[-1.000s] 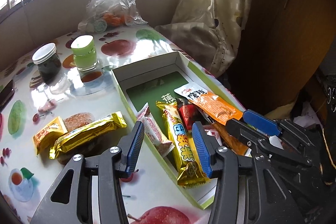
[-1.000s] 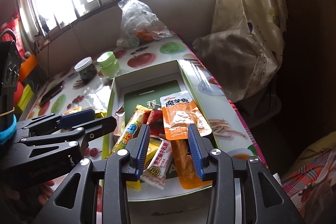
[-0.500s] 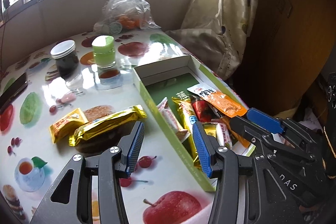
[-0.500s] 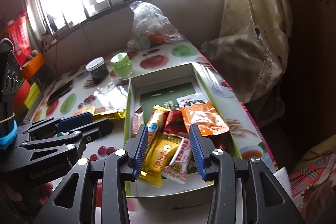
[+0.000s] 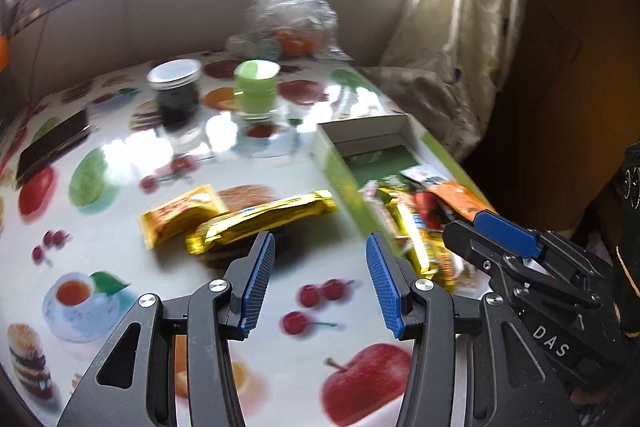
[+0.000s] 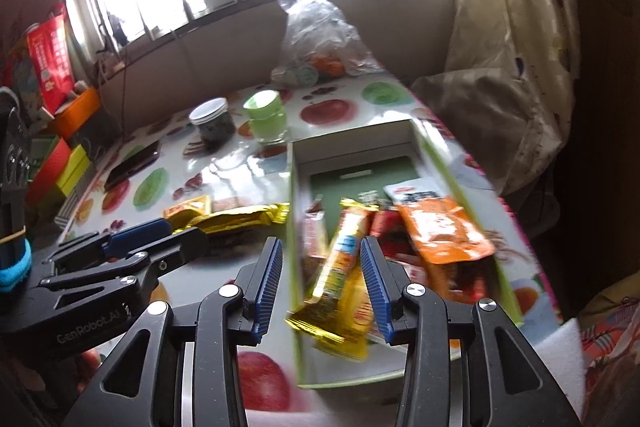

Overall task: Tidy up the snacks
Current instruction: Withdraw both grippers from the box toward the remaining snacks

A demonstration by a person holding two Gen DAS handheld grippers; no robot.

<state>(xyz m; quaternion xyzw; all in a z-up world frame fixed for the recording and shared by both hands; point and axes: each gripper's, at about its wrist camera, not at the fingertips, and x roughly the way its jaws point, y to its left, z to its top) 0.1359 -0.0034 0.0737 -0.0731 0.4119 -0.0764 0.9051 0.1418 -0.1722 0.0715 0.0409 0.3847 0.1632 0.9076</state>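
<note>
A shallow green-edged box [image 6: 294, 227] lies on the fruit-print table and holds several snack packets, among them a yellow bar [image 6: 340, 263] and an orange pouch [image 6: 440, 231]. My right gripper [image 6: 320, 247] hovers open over the box's near left corner, gripping nothing; the yellow bar lies below its fingers. On the table left of the box lie a long gold-wrapped bar [image 5: 260, 219], a small yellow packet [image 5: 180, 211] and a round brown cake [image 5: 244, 193]. My left gripper [image 5: 320, 247] stands open just short of the gold bar, nothing between its fingers.
A dark jar [image 5: 176, 91] and a green-lidded jar [image 5: 256, 87] stand at the back, behind them a clear plastic bag [image 5: 292, 19] of goods. A black phone [image 5: 52, 147] lies far left. A curtain [image 5: 452, 27] hangs past the table's right edge.
My left gripper has swung left, from over the box's edge to the open table before the gold bar. My right gripper has pulled back toward the box's near left corner, its jaws slightly wider.
</note>
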